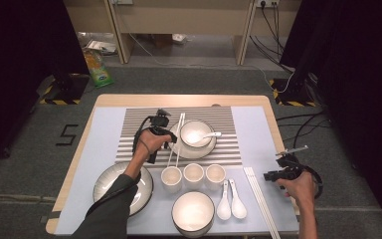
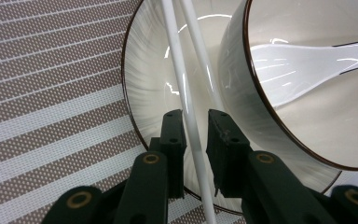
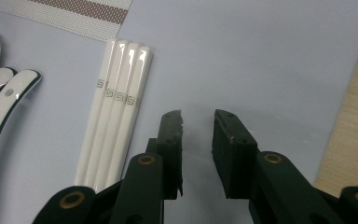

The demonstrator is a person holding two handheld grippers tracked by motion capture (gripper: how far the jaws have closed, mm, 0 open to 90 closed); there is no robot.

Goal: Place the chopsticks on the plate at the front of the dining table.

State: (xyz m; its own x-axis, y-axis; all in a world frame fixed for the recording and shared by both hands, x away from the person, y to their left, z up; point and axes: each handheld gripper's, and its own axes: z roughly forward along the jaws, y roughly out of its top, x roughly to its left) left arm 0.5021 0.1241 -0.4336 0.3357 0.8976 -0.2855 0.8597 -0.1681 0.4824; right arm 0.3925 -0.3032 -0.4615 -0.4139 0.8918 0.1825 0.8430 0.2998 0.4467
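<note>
A pair of white chopsticks (image 1: pixel 176 139) lies slanted along the left rim of a striped plate (image 1: pixel 181 152). On that plate stands a white bowl (image 1: pixel 195 130) with a spoon (image 1: pixel 210 135) in it. My left gripper (image 1: pixel 168 137) is at these chopsticks. In the left gripper view its jaws (image 2: pixel 196 114) stand slightly apart around one chopstick (image 2: pixel 179 70), with a gap on the right side, beside the bowl (image 2: pixel 242 84). My right gripper (image 1: pixel 267 175) hovers open near the table's right edge. It (image 3: pixel 198 114) is over the blue mat, just right of several more chopsticks (image 3: pixel 116 102).
Three small cups (image 1: pixel 193 174) stand in a row at mid-table, with a second bowl (image 1: pixel 193 211) in front. A large plate (image 1: pixel 144 191) is at front left. Two spoons (image 1: pixel 230 199) lie left of the spare chopsticks (image 1: pixel 261 199). The wooden table edge (image 3: pixel 354 121) is close on the right.
</note>
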